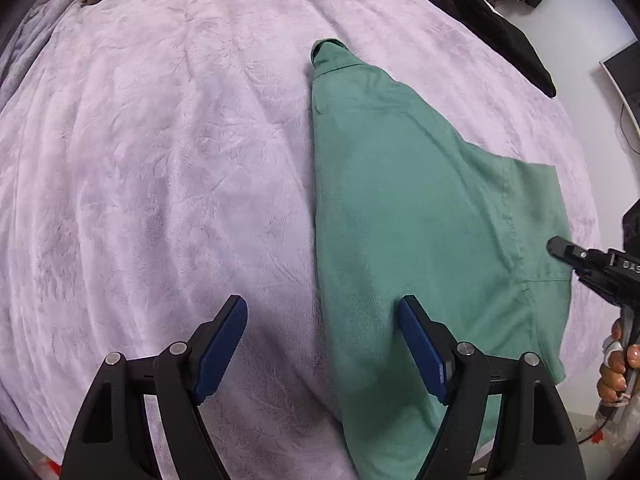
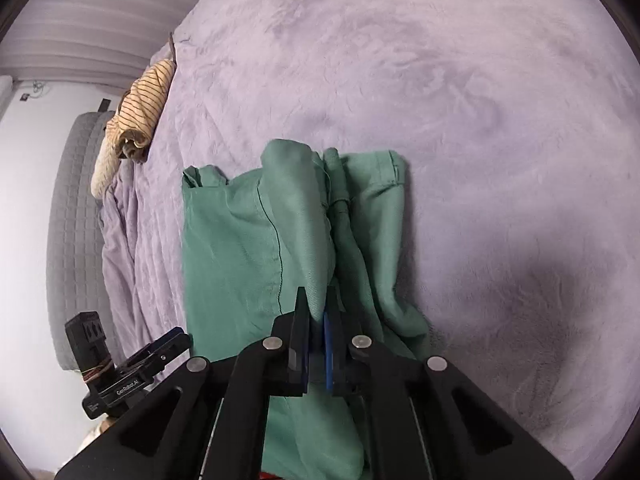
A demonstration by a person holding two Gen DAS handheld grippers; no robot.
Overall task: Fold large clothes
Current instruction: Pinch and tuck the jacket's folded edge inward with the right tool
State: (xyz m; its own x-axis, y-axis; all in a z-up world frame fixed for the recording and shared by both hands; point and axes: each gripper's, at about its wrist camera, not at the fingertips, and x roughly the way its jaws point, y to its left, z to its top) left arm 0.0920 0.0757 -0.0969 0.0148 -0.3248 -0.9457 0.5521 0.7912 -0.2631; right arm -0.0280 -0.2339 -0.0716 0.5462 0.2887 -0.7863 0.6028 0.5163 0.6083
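The right gripper [image 2: 318,312] is clenched on a raised fold of the green garment [image 2: 240,248], its two fingers pinching the cloth so that a ridge of fabric climbs away from the tips. The left gripper [image 1: 322,320] is released, its blue-padded fingers spread wide with nothing between them; one finger hangs over the blanket [image 1: 160,160], the other over the garment's edge. The garment lies on the lilac blanket that covers the bed, already doubled lengthwise into a long strip, with a narrow cuff end farthest from the grippers. A hand [image 1: 618,364] holding the right gripper shows at the edge of the left wrist view. A striped cloth [image 2: 142,104] sits bunched near the bed's far side, and dark clothes [image 1: 492,20] lie at another edge
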